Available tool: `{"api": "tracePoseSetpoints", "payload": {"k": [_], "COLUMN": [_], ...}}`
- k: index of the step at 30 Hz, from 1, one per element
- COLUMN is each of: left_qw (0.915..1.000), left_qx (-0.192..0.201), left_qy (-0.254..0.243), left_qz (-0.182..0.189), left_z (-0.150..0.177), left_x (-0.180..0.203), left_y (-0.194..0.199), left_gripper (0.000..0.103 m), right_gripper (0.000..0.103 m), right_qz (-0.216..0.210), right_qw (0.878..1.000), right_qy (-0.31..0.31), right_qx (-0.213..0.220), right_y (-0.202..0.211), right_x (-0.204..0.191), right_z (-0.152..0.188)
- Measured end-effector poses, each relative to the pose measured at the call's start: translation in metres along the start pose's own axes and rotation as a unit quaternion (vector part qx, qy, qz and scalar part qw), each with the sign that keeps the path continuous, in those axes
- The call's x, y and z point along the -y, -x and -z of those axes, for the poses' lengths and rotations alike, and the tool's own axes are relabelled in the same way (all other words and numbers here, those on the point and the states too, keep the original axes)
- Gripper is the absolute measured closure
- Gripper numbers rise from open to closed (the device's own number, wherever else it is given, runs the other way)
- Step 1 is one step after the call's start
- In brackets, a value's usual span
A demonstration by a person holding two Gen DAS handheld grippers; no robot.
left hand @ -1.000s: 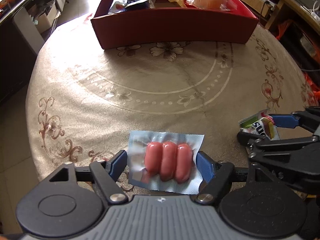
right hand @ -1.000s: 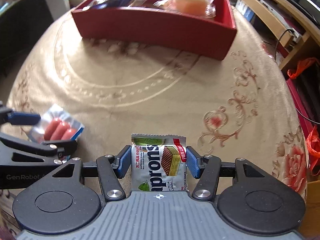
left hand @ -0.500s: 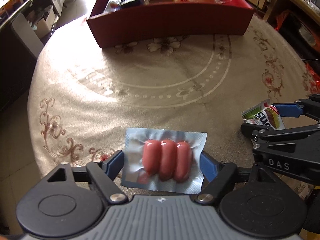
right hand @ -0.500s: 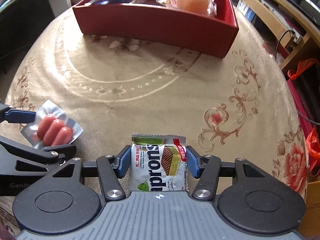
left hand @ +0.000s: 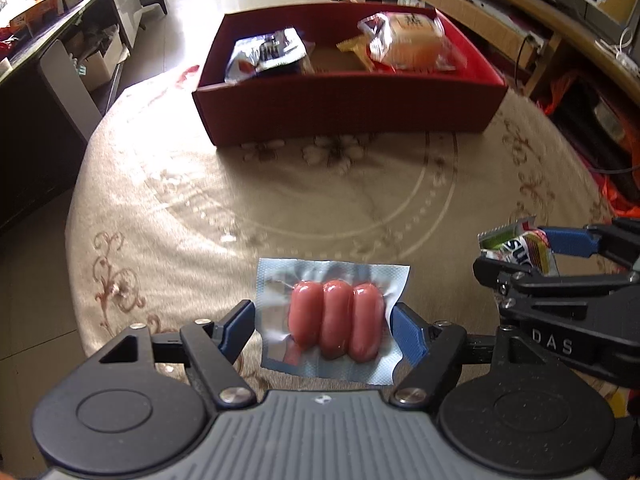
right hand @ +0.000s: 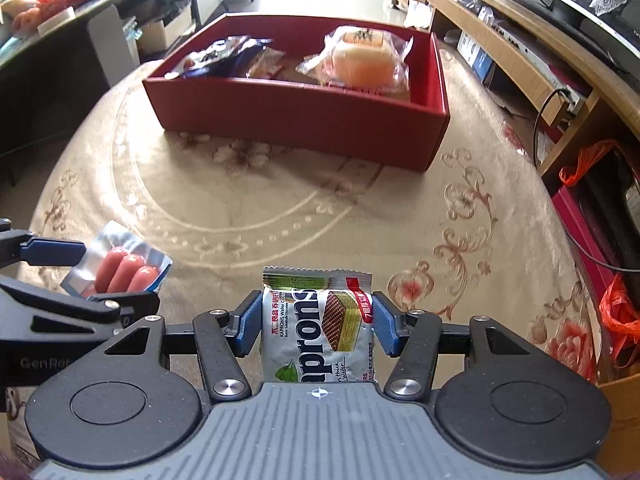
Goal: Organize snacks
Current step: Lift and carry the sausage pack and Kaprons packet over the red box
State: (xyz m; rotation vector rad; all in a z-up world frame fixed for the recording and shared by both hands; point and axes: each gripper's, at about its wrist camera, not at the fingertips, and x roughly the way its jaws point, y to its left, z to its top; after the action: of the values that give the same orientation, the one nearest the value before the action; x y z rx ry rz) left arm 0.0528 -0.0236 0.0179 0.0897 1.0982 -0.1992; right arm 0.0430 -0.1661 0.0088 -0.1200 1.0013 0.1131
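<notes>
Sausage pack (left hand: 334, 320): three pink sausages sealed in clear and silver film, sitting between the blue pads of my left gripper (left hand: 324, 322). Its jaws are closing, with the pads pressing on the film's two side edges; the pack looks lifted off the table (left hand: 168, 200), which wears a beige cloth with floral scrollwork.

Wafer packet (right hand: 318, 324): white and green wrapper printed "Kaprons", upright in my right gripper (right hand: 316, 324), pinched by both pads at its sides, its top seal pointing away from me.

Red box (right hand: 304, 112): open-topped, rectangular, standing at the far side of the table, well apart from both grippers. Contents I can make out: a dark blue foil packet (right hand: 216, 56) toward its left end, a wrapped orange-yellow cake (right hand: 362, 60) toward its right, and smaller wrappers between them that I cannot tell apart.

Position note: from the left wrist view, my right gripper shows just beside on the right, wafer packet in it.
</notes>
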Motion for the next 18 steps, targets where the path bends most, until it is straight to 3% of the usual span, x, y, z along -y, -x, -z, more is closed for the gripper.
{"api": "tracePoseSetpoints", "payload": {"k": [18], "left_qw": [0.9971], "left_qx": [0.073], "left_qy": [0.017], "left_qz": [-0.016], "left_z": [-0.057], "left_x": [-0.003], "left_y": [0.021], "left_gripper": [0.035], "right_gripper": [0.039], "right_qz": [0.011], "right_qw": [0.997], "right_qy": [-0.027], "right_qx": [0.070], "right_y": [0.018], "right_x": [0.013], "right_z": [-0.049]}}
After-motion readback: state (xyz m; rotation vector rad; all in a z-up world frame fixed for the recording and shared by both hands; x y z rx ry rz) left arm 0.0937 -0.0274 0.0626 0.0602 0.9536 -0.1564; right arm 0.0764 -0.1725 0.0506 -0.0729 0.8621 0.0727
